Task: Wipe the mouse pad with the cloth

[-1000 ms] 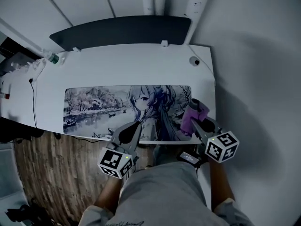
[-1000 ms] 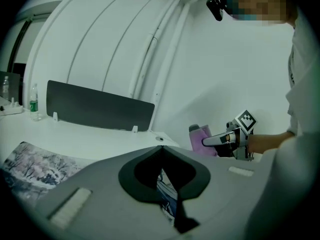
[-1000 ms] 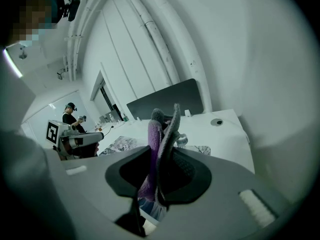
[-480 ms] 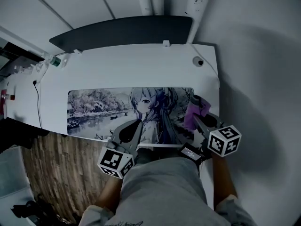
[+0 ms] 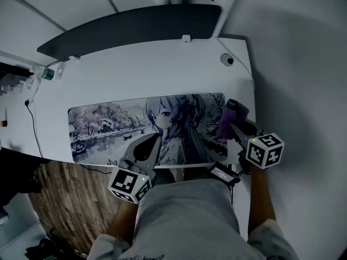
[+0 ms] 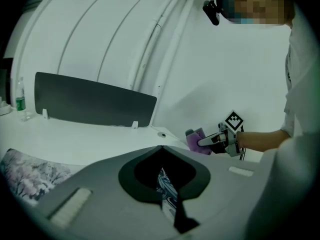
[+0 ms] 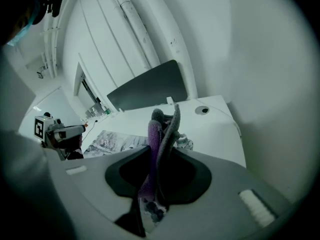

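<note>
A long mouse pad (image 5: 108,124) printed with an anime figure and a wintry landscape lies across the white desk (image 5: 135,75). My right gripper (image 5: 232,124) is shut on a bunched purple cloth (image 5: 230,114) at the pad's right end. In the right gripper view the cloth (image 7: 159,129) stands up between the jaws of the right gripper (image 7: 161,151). My left gripper (image 5: 156,140) is shut and holds nothing. It hovers over the pad's front edge near the middle. The left gripper view shows the left gripper (image 6: 161,148) with a strip of pad under its tips, and the cloth (image 6: 195,140) off to the right.
A dark panel (image 5: 130,28) stands along the desk's back edge. A bottle (image 5: 47,73) and a cable (image 5: 30,118) are at the far left. A round grommet (image 5: 226,60) sits at the back right corner. Wooden floor (image 5: 65,199) shows below the desk's front edge.
The right gripper with the cloth has drifted slightly right, toward the pad's right end. The left gripper stays over the pad's front edge. The head view has shifted a little.
</note>
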### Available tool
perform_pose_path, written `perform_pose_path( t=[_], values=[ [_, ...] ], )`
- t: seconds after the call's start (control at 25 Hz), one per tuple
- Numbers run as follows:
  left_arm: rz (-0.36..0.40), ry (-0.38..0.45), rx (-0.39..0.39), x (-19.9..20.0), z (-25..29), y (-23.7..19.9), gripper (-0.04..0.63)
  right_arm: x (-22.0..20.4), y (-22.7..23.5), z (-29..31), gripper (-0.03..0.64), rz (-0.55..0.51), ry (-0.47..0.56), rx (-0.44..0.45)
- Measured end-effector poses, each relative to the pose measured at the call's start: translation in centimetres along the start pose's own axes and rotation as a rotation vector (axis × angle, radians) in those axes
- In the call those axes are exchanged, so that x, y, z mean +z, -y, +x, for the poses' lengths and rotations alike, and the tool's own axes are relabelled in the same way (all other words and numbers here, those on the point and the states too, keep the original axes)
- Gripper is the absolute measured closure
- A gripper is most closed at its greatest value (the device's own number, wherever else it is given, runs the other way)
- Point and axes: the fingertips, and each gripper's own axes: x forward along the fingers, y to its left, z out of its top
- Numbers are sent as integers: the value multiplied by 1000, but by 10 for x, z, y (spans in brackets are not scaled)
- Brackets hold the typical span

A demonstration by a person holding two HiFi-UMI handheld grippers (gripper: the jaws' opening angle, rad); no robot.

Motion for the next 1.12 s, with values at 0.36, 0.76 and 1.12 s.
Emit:
perform_pose_path(
  t=[0.36,0.76,1.12],
  values=[
    [-21,-41,-58,-3,13,-49,575,-15,44,57,518,35,-162,-121],
    [-81,-43,-34,-6,9,-96,575,-34,65,98,520,79,-335,-155],
    [-127,-27,-13,-15,-13,-129,575,-37,40,116,522,107,-372,-142]
  ],
)
